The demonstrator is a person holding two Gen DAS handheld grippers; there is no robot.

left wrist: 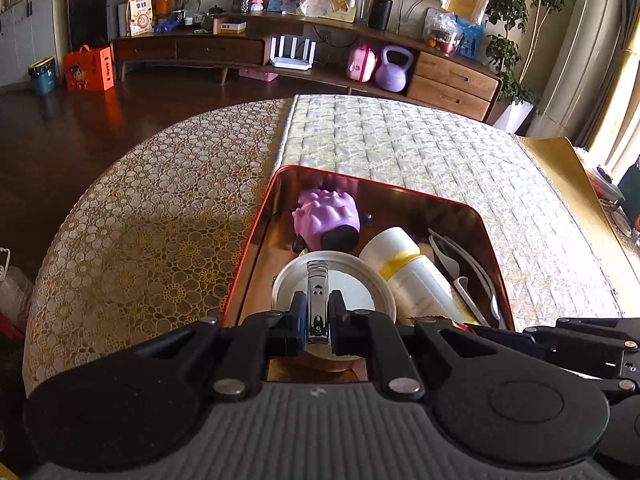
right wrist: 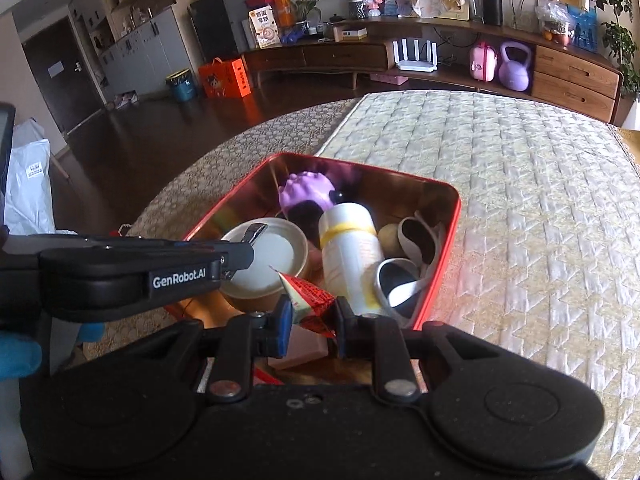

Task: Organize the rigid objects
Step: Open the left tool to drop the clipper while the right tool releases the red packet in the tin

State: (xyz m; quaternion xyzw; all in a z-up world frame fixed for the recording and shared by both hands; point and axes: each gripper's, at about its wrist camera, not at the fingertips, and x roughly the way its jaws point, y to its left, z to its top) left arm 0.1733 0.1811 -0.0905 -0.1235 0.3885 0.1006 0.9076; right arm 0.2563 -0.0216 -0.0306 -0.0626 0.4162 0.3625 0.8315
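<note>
Nail clippers (left wrist: 317, 300) sit clamped between the pads of the left gripper (left wrist: 317, 320), which hangs over the near end of the red tin (left wrist: 256, 236), above a round lid (left wrist: 360, 280). The right gripper (right wrist: 310, 312) is closed narrow on a red sachet (right wrist: 310, 296) and hangs over the same near end, just beside the left one. Both look to be at the drop-off step: each load is over the tin but not yet let go. The next move, by this reading, calls for lowering a little and opening the jaws so the pieces land inside and not on the rim, with the two grippers kept clear of each other.

Inside the tin lie a purple knobbly toy (left wrist: 326, 214) at the far end, a white bottle with a yellow band (left wrist: 404, 268) along the middle, the round lid at its left, and white plastic cutlery (left wrist: 464, 264) against the right wall. A pinkish block (right wrist: 298, 350) shows under the right gripper. The tin rests on a desk under a patterned cloth (left wrist: 132, 220) and a quilted mat (left wrist: 400, 144).
</note>
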